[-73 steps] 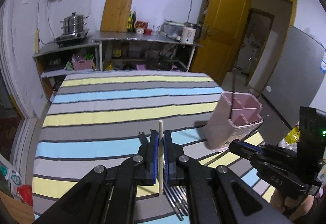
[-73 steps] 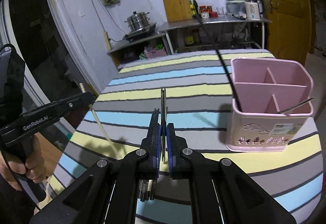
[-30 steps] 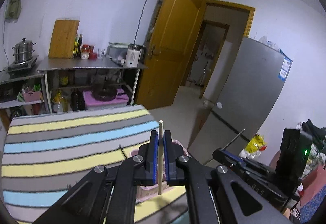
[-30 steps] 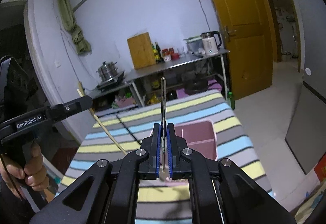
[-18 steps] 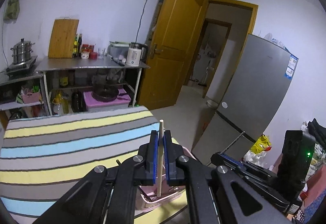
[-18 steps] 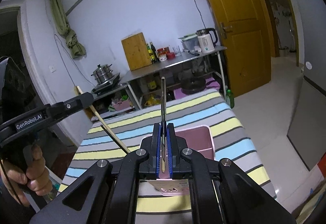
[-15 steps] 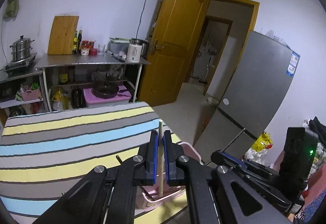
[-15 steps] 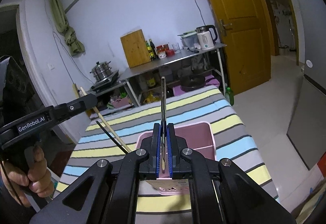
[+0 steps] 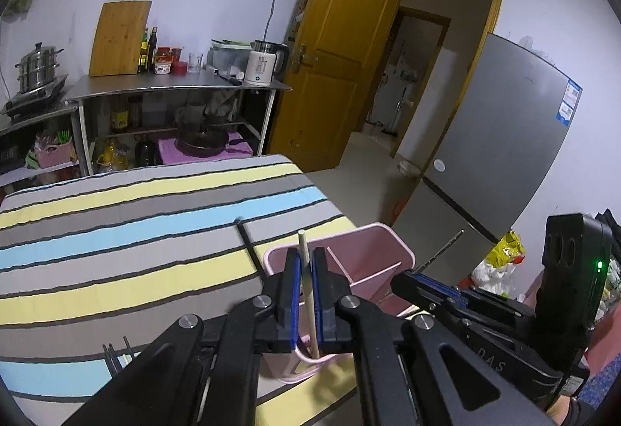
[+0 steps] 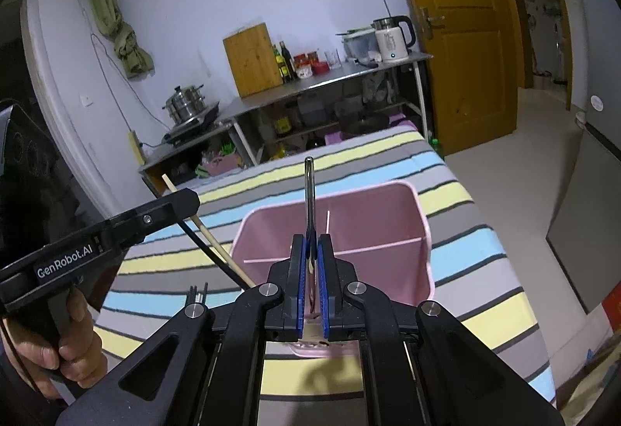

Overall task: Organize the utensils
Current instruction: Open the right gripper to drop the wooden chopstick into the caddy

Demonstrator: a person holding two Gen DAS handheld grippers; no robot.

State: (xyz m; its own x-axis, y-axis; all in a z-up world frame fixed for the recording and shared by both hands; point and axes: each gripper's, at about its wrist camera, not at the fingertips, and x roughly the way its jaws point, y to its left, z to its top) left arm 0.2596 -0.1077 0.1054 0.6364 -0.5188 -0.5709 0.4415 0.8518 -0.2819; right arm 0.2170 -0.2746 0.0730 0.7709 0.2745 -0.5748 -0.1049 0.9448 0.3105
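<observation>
A pink utensil holder [image 9: 361, 263] with divided compartments stands near the table's right edge; it also shows in the right wrist view [image 10: 368, 228]. My left gripper [image 9: 304, 290] is shut on a pale wooden chopstick [image 9: 306, 278] held over the holder's near left corner. A black chopstick [image 9: 248, 243] leans out of the holder. My right gripper [image 10: 310, 271] is shut on a metal utensil handle [image 10: 308, 193], upright above the holder's near compartment. The left gripper [image 10: 170, 208] with its wooden chopstick [image 10: 209, 232] shows at the left of the right wrist view.
The table has a striped cloth [image 9: 116, 232]. Several dark chopsticks [image 9: 116, 352] lie on it near the front left. A steel shelf [image 9: 174, 88] with a kettle, bottles and a cutting board stands behind. A grey fridge [image 9: 504, 139] and a door are at the right.
Both grippers have come down and closer over the pink holder, each still holding its utensil. The holder now fills more of both views.
</observation>
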